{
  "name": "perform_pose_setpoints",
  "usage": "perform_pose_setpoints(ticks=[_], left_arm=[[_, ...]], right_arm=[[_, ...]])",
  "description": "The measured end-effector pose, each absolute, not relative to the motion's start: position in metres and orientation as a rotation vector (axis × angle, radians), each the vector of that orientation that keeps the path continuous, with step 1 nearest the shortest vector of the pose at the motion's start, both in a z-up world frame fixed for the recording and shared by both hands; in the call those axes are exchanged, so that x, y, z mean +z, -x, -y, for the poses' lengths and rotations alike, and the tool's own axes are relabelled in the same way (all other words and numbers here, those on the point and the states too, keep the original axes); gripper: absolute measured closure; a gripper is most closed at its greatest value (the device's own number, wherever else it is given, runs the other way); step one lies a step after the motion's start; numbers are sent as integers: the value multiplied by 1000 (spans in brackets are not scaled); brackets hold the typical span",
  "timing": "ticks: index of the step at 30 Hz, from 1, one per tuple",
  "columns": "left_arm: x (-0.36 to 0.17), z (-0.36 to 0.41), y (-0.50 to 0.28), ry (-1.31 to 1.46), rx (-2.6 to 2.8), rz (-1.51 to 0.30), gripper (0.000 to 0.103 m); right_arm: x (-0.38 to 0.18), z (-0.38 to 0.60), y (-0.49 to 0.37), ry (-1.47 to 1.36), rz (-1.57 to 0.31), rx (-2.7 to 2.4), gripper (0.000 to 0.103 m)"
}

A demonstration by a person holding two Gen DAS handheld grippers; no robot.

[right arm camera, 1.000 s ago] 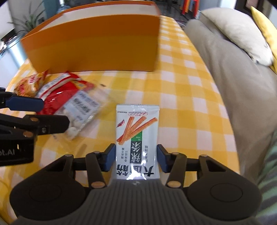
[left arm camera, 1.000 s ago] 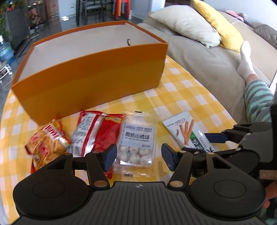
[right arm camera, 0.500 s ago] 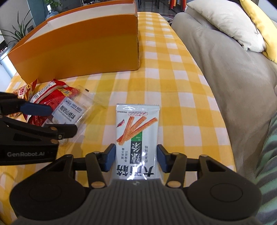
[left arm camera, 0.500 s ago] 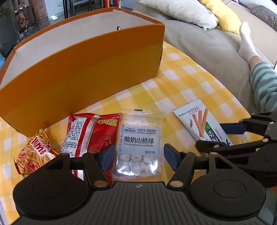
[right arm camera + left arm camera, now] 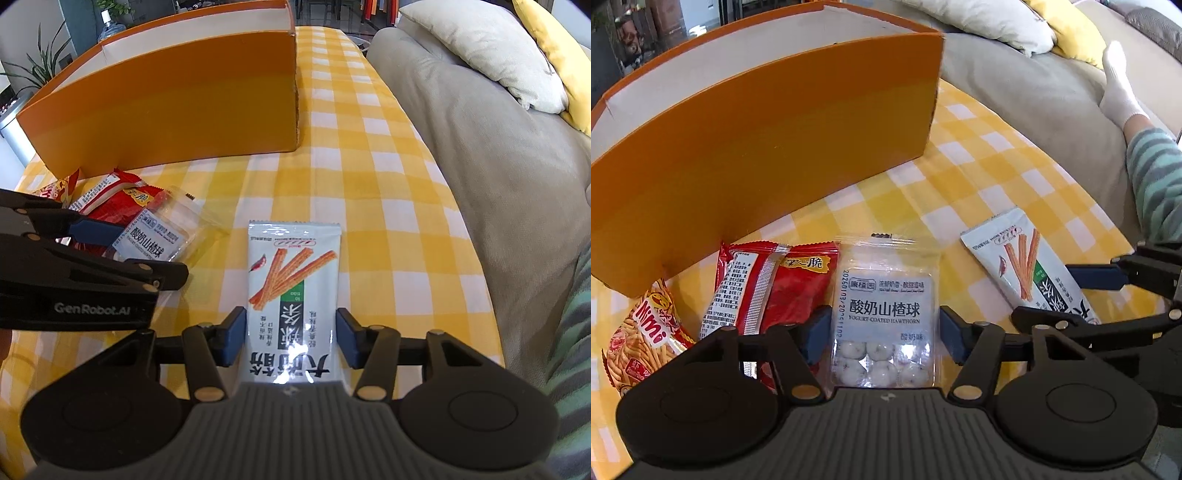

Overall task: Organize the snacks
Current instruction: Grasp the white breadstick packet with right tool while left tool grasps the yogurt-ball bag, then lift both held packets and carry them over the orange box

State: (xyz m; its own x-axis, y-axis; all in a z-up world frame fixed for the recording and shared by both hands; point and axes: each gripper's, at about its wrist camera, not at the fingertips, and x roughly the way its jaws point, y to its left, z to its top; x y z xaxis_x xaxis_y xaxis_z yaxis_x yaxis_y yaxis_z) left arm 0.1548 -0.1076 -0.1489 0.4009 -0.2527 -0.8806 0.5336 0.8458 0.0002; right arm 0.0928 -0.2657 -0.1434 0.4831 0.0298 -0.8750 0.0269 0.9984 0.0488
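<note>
Four snack packs lie on the yellow checked tablecloth (image 5: 990,155) in front of an orange box (image 5: 768,140). My left gripper (image 5: 884,338) is open, its fingers on either side of a clear bag of yogurt hawthorn balls (image 5: 884,314). A red pack (image 5: 775,288) and an orange Mimi stick pack (image 5: 646,332) lie to its left. My right gripper (image 5: 291,341) is open, its fingers on either side of a white spicy-stick pack (image 5: 293,288), which also shows in the left wrist view (image 5: 1027,266).
The orange box (image 5: 177,107) stands open-topped behind the snacks. A grey sofa (image 5: 480,129) with cream and yellow pillows runs along the table's right edge. A person's leg in striped trousers and a white sock (image 5: 1119,88) rests on the sofa.
My left gripper has moved forward and lower, so the hawthorn bag now lies between its fingers. My right gripper has stayed around the white stick pack.
</note>
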Motion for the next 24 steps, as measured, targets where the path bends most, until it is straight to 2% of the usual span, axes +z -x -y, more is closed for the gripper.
perform_pose_setpoints(ticks=[11, 24], left_arm=[[-147, 109, -152, -271, -414, -1065, 41], [-119, 86, -128, -145, -355, -1050, 41]], right_arm=[[-143, 262, -93, -21, -1066, 6, 56], [-128, 256, -83, -18, -1019, 33, 57]])
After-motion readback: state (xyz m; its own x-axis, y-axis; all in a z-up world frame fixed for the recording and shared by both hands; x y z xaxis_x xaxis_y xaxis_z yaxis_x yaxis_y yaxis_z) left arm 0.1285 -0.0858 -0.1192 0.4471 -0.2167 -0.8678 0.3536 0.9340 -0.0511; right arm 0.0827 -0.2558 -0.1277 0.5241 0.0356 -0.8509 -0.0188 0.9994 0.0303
